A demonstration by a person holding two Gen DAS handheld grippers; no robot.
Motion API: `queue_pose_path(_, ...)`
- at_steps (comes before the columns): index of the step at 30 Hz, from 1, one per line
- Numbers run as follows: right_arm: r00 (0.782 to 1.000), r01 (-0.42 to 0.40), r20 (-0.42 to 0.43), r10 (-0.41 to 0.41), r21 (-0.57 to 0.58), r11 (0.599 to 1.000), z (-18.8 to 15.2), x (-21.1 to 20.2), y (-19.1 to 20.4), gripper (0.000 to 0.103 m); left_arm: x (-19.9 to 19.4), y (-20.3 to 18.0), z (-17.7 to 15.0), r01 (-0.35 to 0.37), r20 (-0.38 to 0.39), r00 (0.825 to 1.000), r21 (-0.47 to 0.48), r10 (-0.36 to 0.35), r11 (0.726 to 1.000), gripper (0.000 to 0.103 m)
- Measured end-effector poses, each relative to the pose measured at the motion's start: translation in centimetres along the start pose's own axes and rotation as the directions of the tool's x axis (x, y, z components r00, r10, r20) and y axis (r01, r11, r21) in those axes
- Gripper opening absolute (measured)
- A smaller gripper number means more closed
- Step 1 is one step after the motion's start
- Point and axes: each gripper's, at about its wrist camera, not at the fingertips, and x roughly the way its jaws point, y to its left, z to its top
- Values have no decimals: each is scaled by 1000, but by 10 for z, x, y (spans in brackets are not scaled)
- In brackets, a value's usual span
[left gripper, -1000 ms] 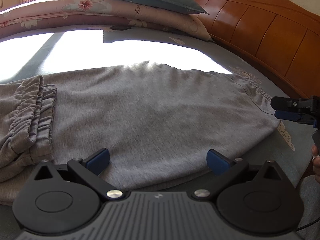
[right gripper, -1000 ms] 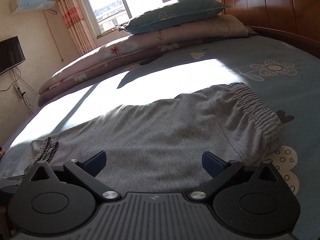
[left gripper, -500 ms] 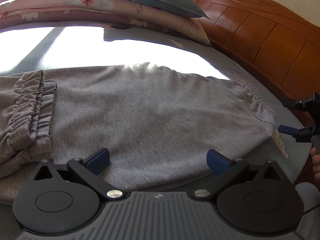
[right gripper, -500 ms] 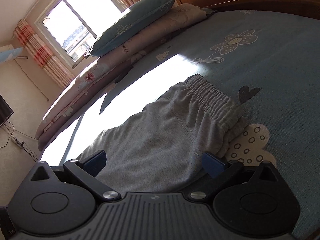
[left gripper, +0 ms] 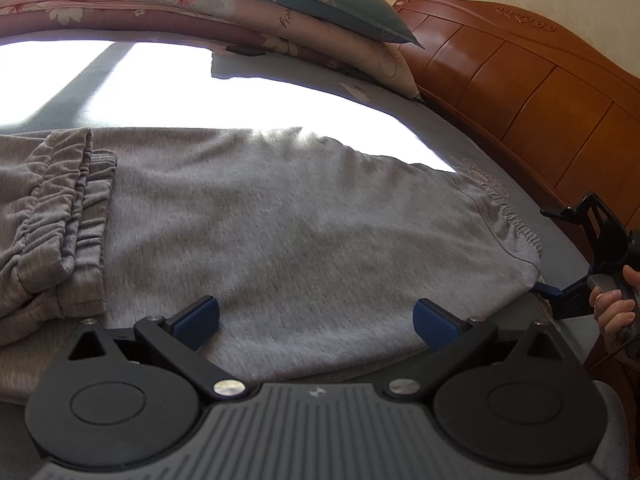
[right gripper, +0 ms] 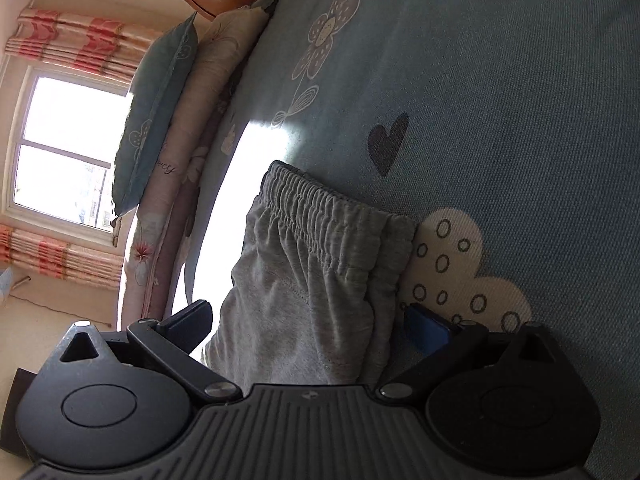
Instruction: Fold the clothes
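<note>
My left tongs [left gripper: 316, 320] spread over grey trousers [left gripper: 288, 232], long axis across bed [left gripper: 248, 92], waistband [right gripper: 320, 208] toward my right tongs [right gripper: 308, 324], spread astride its corner

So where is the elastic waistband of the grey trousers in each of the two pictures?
Left wrist view: the waistband lies at the right end of the grey trousers, close to the right claw.
Right wrist view: the waistband is in the middle, running across above the open claw.
Shared landmark: the teal pillow.
</note>
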Motion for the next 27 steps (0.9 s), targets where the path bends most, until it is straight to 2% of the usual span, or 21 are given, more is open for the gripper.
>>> queue_pose_path(10,997,-37,75,37,-4,999,11,16,2,103,-1,3,0,16,2,1000,-16,-16,1000,102)
queue_pose_path(15,991,-72,106,75,-30,997,10,7,-7,103,0,3,0,19,2,1000,-20,-19,1000,102)
queue_pose_path(16,992,-68,107,73,-51,996,8,6,-7,102,0,4,0,19,2,1000,-21,-19,1000,102)
queue_pose_path(21,988,54,151,-35,-127,990,6,6,4,102,0,3,0,18,3,1000,-17,-18,1000,102)
queue_pose_path(27,987,65,151,-53,-76,995,23,16,7,103,0,3,0,16,3,1000,-17,-16,1000,102)
